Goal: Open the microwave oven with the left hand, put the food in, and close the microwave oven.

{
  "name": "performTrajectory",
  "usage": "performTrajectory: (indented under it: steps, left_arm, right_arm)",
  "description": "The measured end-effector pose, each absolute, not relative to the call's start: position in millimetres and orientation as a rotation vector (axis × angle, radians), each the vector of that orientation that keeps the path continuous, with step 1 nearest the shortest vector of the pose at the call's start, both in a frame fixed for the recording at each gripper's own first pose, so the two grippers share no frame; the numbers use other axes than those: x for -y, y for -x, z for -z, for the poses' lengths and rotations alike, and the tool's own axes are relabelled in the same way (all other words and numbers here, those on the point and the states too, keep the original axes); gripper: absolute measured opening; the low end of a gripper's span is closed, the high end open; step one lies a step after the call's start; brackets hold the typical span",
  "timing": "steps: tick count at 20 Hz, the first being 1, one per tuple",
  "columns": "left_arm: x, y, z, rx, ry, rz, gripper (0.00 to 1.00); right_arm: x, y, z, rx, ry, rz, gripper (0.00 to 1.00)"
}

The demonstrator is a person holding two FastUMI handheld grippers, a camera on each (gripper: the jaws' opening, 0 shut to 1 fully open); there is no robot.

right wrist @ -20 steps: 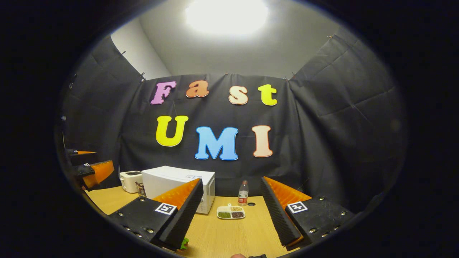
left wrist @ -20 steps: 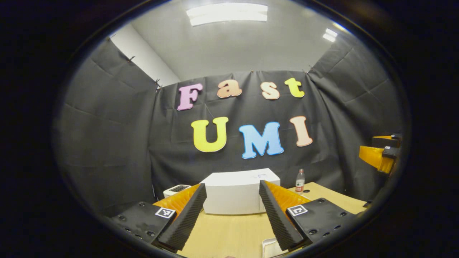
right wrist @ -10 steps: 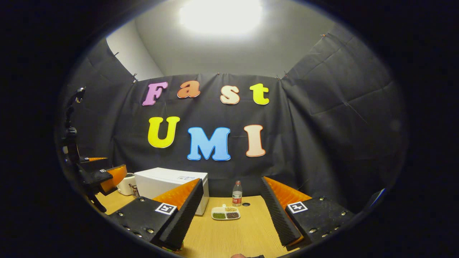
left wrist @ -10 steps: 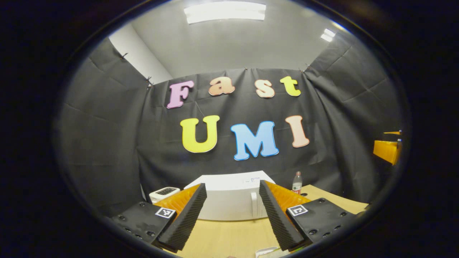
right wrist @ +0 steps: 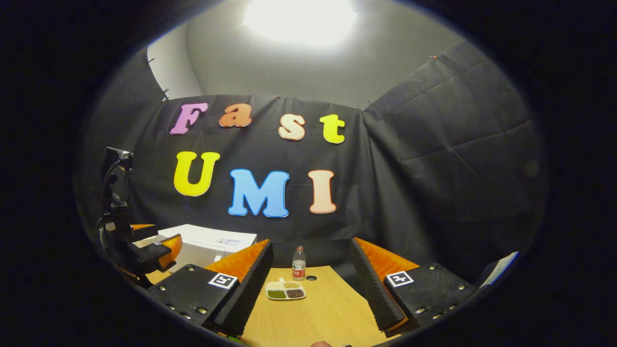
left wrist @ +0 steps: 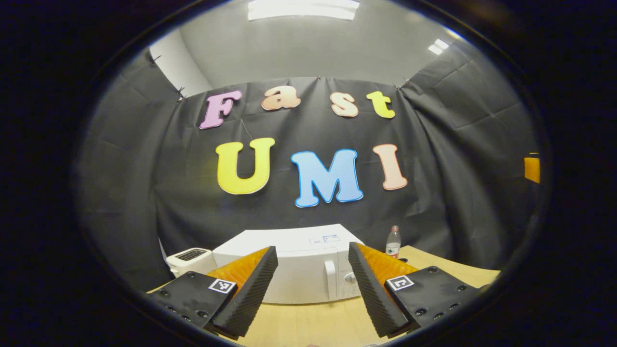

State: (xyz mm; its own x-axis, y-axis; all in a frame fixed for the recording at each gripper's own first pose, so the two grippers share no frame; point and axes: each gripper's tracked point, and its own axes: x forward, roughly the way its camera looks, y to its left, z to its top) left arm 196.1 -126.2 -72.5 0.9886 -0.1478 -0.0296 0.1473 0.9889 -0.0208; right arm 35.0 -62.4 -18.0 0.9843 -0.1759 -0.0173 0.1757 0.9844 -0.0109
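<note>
Black-draped booth, pale wooden table (left wrist: 308, 323) underneath. Left gripper (left wrist: 312, 294) spread wide and empty, framing the closed door of the white microwave (left wrist: 289, 270) at twelve o'clock; door handle (left wrist: 329, 279) standing upright just inside the right finger, with a round knob (left wrist: 350, 278) beside it, so probably lined up for a pull on that handle. Short of contact, table visible between fingertips and door. Toaster (left wrist: 190, 260) at ten o'clock of the microwave, water bottle (left wrist: 393, 242) at two o'clock near the wall. Right gripper (right wrist: 311, 295) likewise parted wide, gripping nothing, aimed over the table at a divided food tray (right wrist: 285, 290) at twelve o'clock, its compartments filled with green, tan and dark grains. Tray flat on the wood, well clear of both fingers, with the bottle just behind it. Seemingly parked within easy reach of the right hand, ready for lifting once the door swings open. At nine o'clock in the right gripper view, the other gripper seen side-on ahead of the microwave's front. Judged stage: approach to the handle, door not yet opened, food not yet picked up.
</note>
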Motion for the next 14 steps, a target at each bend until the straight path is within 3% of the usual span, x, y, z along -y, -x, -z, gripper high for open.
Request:
performTrajectory:
  steps: [7, 8, 14]
  left_arm:
    - [149, -260, 118, -0.086, 0.032, 0.208, 0.94]
    - [152, -268, 127, -0.097, 0.033, 0.214, 1.0]
    - [175, -307, 173, -0.152, 0.023, 0.27, 0.97]
  right_arm:
    - [65, -35, 16, -0.027, 0.054, 0.28, 0.96]
    - [64, -33, 15, -0.026, 0.055, 0.292, 0.96]
    - [62, -28, 21, -0.054, 0.084, 0.362, 0.96]
